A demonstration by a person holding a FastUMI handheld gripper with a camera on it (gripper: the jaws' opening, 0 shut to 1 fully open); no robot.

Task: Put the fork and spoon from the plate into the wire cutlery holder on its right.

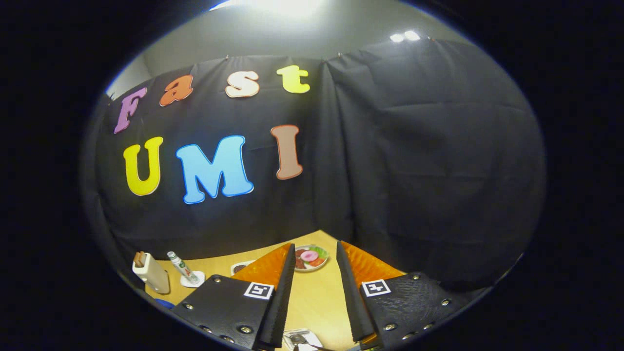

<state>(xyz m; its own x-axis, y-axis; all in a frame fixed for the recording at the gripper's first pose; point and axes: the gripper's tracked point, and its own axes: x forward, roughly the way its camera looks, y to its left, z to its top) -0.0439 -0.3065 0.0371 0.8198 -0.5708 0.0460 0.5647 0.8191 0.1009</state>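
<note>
We see the gripper point(314, 251) held high over a wooden table point(314, 297), its fingers point(282, 292) spread wide with nothing between them. At the bottom centre of the frame, between the finger bases, sits a white plate point(302, 339) with what looks like a spoon point(298, 338) on it; we cannot make out the fork. Just beyond the fingertips, at centre, lies a dish of toy food point(310, 257). At lower left stand a beige box point(152, 274) and a small bottle point(182, 267) on a coaster. A black cloth wall point(414, 161) fills the upper frame.
</note>
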